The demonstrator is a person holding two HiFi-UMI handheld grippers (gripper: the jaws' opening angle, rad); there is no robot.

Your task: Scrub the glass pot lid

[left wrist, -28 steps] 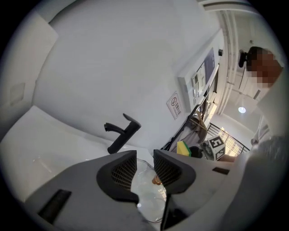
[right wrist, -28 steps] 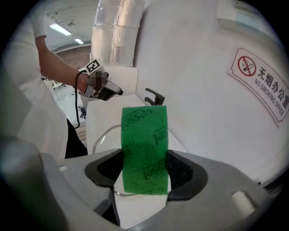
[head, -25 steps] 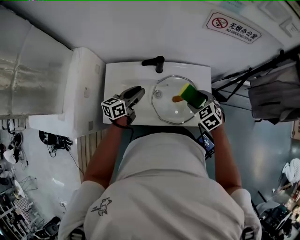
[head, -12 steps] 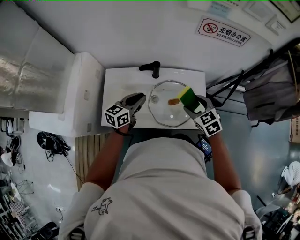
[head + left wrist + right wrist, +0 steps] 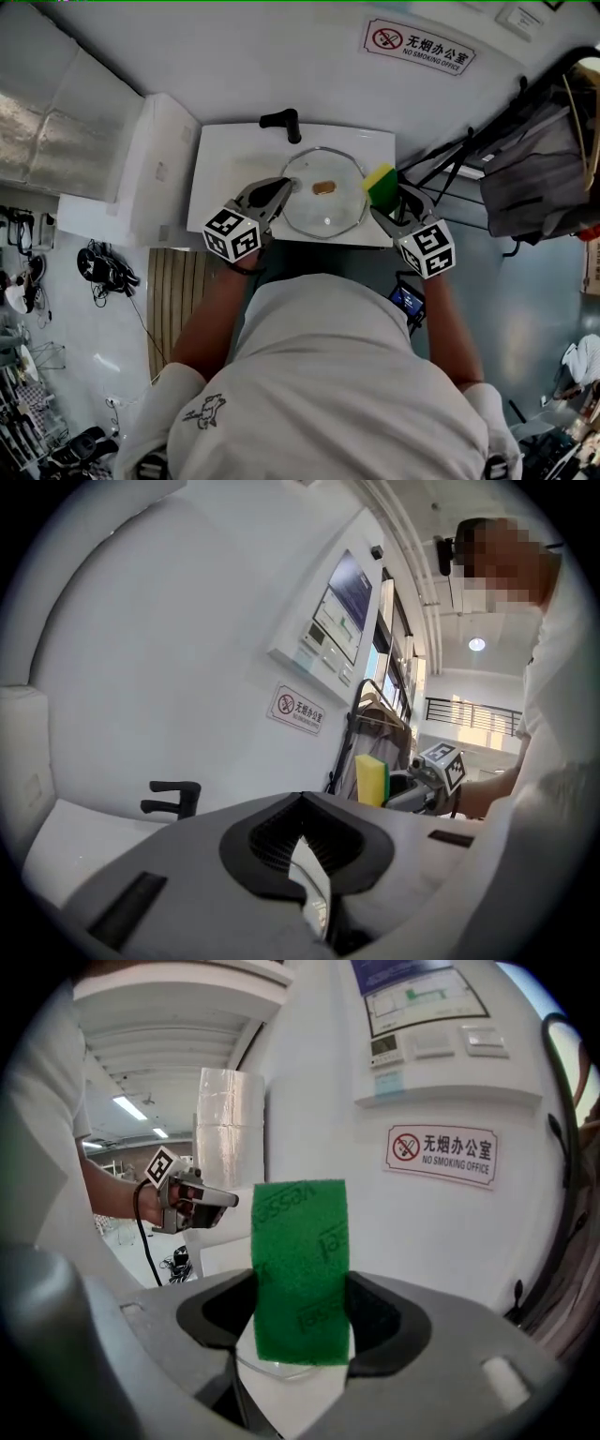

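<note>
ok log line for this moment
left gripper: jaws just closed on lid rim | right gripper: shut on sponge | sponge: beside lid, not on it | lid: over sink

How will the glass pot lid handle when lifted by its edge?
Probably rigid and fragile: the glass pot lid is clear glass. Likely apt to swing or tilt, since the left gripper, its fingers just closed, pinches only the thin rim. Possibly slippery there: the edge looks smooth and glossy.
</note>
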